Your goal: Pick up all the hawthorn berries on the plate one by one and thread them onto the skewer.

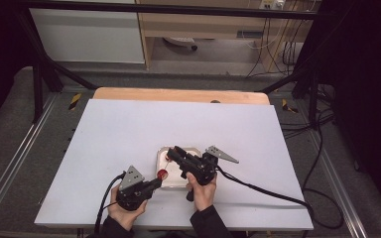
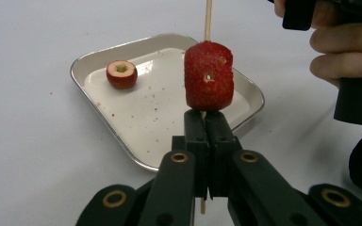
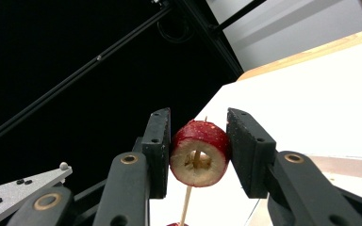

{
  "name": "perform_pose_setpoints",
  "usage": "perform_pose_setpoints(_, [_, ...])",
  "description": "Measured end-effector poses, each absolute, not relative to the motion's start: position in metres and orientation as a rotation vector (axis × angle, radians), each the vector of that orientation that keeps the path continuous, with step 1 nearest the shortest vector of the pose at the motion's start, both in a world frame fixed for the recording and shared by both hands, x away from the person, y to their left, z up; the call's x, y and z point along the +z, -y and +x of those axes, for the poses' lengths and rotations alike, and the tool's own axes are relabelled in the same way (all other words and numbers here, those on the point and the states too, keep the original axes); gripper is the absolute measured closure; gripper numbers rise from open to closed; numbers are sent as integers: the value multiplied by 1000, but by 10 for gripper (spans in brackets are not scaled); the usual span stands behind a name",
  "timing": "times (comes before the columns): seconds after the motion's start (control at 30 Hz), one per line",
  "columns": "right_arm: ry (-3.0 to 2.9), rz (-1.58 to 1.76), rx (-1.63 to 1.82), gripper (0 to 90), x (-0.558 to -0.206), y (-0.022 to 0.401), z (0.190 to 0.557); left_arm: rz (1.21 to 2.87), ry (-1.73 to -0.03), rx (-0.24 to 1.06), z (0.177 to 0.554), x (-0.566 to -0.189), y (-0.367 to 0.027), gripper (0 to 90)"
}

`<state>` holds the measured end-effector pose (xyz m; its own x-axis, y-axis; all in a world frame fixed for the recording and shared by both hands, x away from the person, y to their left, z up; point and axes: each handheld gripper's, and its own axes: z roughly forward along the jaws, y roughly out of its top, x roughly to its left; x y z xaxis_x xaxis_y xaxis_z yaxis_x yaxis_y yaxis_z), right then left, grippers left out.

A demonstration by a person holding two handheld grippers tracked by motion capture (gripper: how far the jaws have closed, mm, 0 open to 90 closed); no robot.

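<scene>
My left gripper (image 1: 155, 181) (image 2: 206, 115) is shut on the lower end of an upright wooden skewer (image 2: 208, 19). Red cored fruit pieces (image 2: 209, 75) (image 1: 162, 174) are threaded on the skewer just above the jaws. My right gripper (image 1: 171, 152) (image 3: 197, 123) is over the small metal tray (image 1: 194, 148), with its pads against both sides of another red cored fruit piece (image 3: 199, 153). The skewer (image 3: 186, 202) passes through that piece's hole. One loose fruit piece (image 2: 121, 74) lies in the tray's (image 2: 89, 59) far left corner.
The tray sits near the front middle of a white table top (image 1: 129, 129), with a wooden edge (image 1: 178, 94) behind it. A cable (image 1: 263, 191) trails from the right gripper across the table to the right. Black frame bars (image 1: 54, 69) stand at the back.
</scene>
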<state>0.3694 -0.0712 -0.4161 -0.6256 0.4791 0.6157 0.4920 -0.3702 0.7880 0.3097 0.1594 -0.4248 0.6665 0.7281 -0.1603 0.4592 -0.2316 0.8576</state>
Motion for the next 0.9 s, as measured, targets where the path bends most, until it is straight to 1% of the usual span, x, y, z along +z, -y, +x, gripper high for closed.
perform_pose_setpoints(0.1, [1755,-1358,-2207,621,-417,70,368,1873,-918,345,309,-423,-160,890])
perform_pose_setpoints(0.13, [1765,-1352,-2170,621,-418,69,369,1852,-906,354,308,-421,-160,890])
perform_pose_setpoints(0.17, [1779,-1320,-2101,621,-422,66,370,1872,-922,375,310,-415,-157,889])
perform_pose_setpoints(0.2, [1759,-1306,-2115,621,-431,59,366,1872,-922,375,310,-415,-157,889])
perform_pose_setpoints(0.23, [1756,-1319,-2160,621,-431,58,362,1866,-920,381,311,-416,-158,889])
perform_pose_setpoints(0.33, [1766,-1317,-2164,617,-434,52,362,1873,-938,382,311,-418,-162,889])
perform_pose_setpoints(0.37, [1761,-1324,-2163,613,-434,52,362,1875,-942,355,312,-418,-163,889])
perform_pose_setpoints(0.4, [1761,-1324,-2163,613,-434,52,362,1875,-942,355,312,-418,-163,889])
perform_pose_setpoints(0.43, [1776,-1333,-2161,525,-433,52,362,1882,-939,358,313,-418,-163,888])
perform_pose_setpoints(0.47, [1789,-1346,-2164,472,-433,53,363,1877,-931,359,313,-418,-163,888])
perform_pose_setpoints(0.53, [1850,-1338,-2166,410,-428,57,363,1876,-927,367,314,-418,-166,887])
perform_pose_setpoints(0.63, [1920,-1338,-2161,292,-421,67,366,1879,-929,369,317,-419,-171,886])
perform_pose_setpoints(0.8, [2161,-1358,-2061,155,-415,88,371,1890,-906,371,320,-420,-176,884])
perform_pose_setpoints(0.87, [2278,-1342,-1998,127,-414,94,373,1895,-894,379,321,-420,-181,883])
perform_pose_setpoints(0.9, [2278,-1342,-1998,127,-414,94,373,1895,-894,379,321,-420,-181,882])
